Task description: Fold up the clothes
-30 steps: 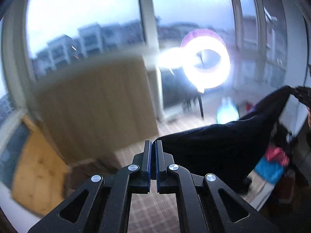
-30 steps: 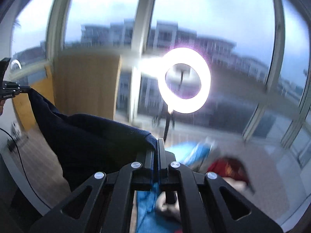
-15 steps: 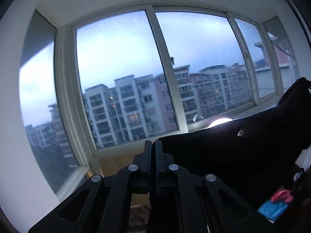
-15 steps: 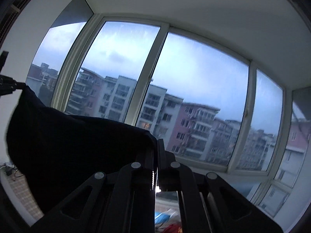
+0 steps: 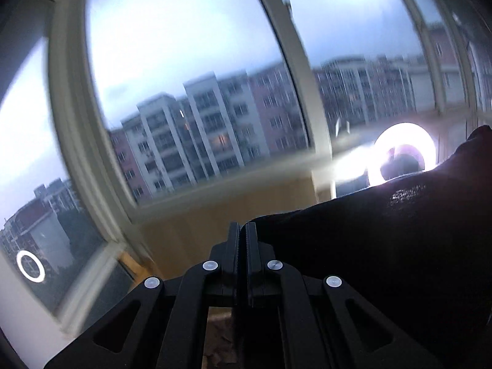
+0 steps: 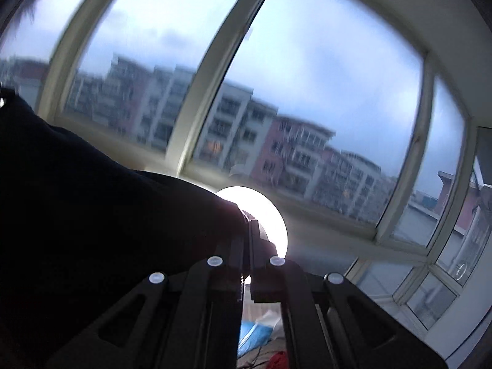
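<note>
A dark navy garment hangs stretched in the air between both grippers. My left gripper is shut on one corner of it, and the cloth runs off to the right and upward. In the right wrist view the same dark garment fills the lower left, and my right gripper is shut on its other corner. Both cameras point high, at the windows. The lower part of the garment is hidden below the frames.
A lit ring light stands by the window, half hidden behind the cloth; the ring light also glows behind my right fingers. Large windows show apartment blocks. Blue and red clothes lie below.
Both grippers have tipped down a little since half a second ago, bringing the ring light back into view. The garment stays held up high and stretched between them.
</note>
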A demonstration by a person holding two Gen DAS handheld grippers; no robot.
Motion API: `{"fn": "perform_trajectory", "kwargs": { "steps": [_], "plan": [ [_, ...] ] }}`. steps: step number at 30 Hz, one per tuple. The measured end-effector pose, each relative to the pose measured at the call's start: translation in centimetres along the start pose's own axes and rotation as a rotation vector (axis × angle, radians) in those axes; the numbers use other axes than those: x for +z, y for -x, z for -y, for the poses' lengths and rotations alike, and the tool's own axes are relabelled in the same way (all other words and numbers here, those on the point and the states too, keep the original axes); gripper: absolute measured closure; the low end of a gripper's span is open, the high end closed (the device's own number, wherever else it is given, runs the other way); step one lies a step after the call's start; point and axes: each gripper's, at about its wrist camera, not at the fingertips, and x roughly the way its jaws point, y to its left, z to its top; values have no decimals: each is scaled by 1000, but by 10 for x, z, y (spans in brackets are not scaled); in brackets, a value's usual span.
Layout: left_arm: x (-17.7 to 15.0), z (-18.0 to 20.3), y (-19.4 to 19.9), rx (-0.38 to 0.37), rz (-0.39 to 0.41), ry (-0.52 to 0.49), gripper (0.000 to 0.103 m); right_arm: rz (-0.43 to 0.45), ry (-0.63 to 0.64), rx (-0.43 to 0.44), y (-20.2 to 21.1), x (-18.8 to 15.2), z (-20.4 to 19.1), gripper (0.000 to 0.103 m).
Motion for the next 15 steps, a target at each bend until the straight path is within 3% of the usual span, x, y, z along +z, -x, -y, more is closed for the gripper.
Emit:
{"fn": "perform_trajectory", "kwargs": {
  "steps": [4,6,7,9,12,13,15],
  "plan": [
    [-42,17,-142,-62,-186,-29,100,-146,106,-48,-98,-67,-66,101],
    [-63,26,-205,-90,-276,-35,100,-263,98,24,-137,-107,-90,97],
    [-77,30,-227,-111,-333,-20,100,-354,82,83,-159,-127,-100,91],
    [-110,36,-266,-164,-451,20,99,-486,26,177,-186,-161,-111,88],
    [-140,39,-266,-201,-494,49,100,-571,-20,206,-188,-189,-102,79],
    [-145,39,-251,-210,-483,41,100,-563,-41,221,-180,-192,-88,71],
    [-157,39,-204,-232,-449,15,99,-547,-91,262,-158,-198,-63,64]
  ]
}}
